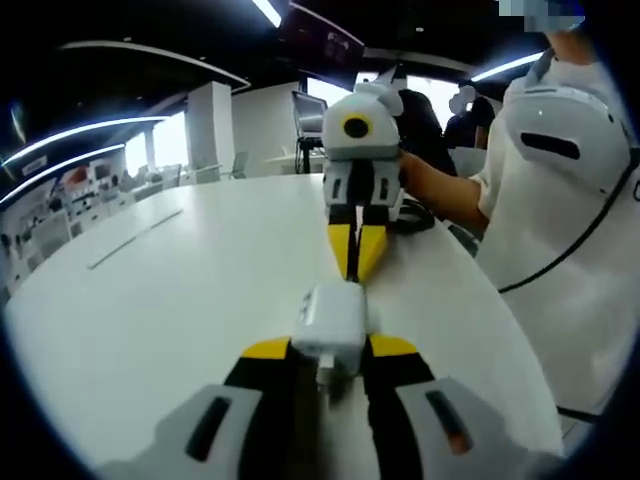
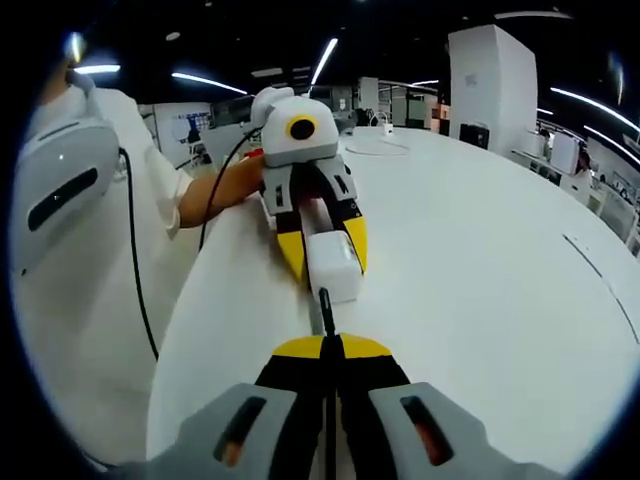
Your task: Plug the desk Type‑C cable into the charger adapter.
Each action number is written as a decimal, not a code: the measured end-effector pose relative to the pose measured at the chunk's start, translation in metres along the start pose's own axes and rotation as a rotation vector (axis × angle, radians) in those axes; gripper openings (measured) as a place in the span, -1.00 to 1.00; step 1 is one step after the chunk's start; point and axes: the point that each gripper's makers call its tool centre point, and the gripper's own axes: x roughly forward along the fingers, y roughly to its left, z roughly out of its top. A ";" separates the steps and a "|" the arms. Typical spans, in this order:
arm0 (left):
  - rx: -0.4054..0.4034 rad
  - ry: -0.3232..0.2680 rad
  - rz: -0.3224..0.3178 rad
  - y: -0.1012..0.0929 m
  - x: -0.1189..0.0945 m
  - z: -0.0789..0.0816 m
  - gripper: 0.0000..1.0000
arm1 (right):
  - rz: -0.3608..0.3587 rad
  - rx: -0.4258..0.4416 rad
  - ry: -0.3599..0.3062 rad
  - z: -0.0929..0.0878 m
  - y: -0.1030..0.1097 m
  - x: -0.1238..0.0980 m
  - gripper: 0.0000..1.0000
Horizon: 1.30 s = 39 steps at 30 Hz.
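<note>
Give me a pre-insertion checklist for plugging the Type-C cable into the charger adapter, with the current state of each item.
1. Left gripper clamped on the white charger adapter: ok.
2. Right gripper shut on the black Type-C cable: ok.
3. Plug tip pointed at the adapter's facing end, in the right gripper view: ok.
4. Plug lined up with the port itself: cannot tell, port not visible.
5. Plug already seated: not ok, a gap remains.
6. White table around both grippers free of obstacles: ok.
</note>
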 end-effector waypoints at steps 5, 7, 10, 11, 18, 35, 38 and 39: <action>0.001 0.003 0.002 0.000 0.000 0.000 -0.49 | -0.009 -0.006 0.016 0.000 0.000 0.001 -0.96; 0.001 0.003 0.003 0.000 0.001 0.000 -0.49 | -0.010 -0.007 0.021 0.000 0.000 0.002 -0.96; -0.001 0.007 0.006 0.001 0.001 0.000 -0.49 | -0.016 0.001 0.029 0.001 0.000 0.003 -0.97; -0.001 0.009 0.008 0.001 0.001 0.000 -0.49 | -0.020 0.002 0.032 0.001 0.000 0.003 -0.97; -0.017 0.019 0.015 0.002 0.002 0.000 -0.49 | -0.044 -0.008 0.057 0.000 -0.001 0.003 -0.98; -0.028 0.030 0.023 0.003 0.004 0.001 -0.49 | -0.059 -0.017 0.065 0.000 -0.001 0.004 -0.99; -0.031 0.032 0.026 0.004 0.005 0.002 -0.49 | -0.065 -0.016 0.068 0.001 -0.001 0.004 -0.99; -0.034 0.036 0.030 0.004 0.005 0.002 -0.49 | -0.067 -0.017 0.071 0.001 -0.001 0.004 -0.99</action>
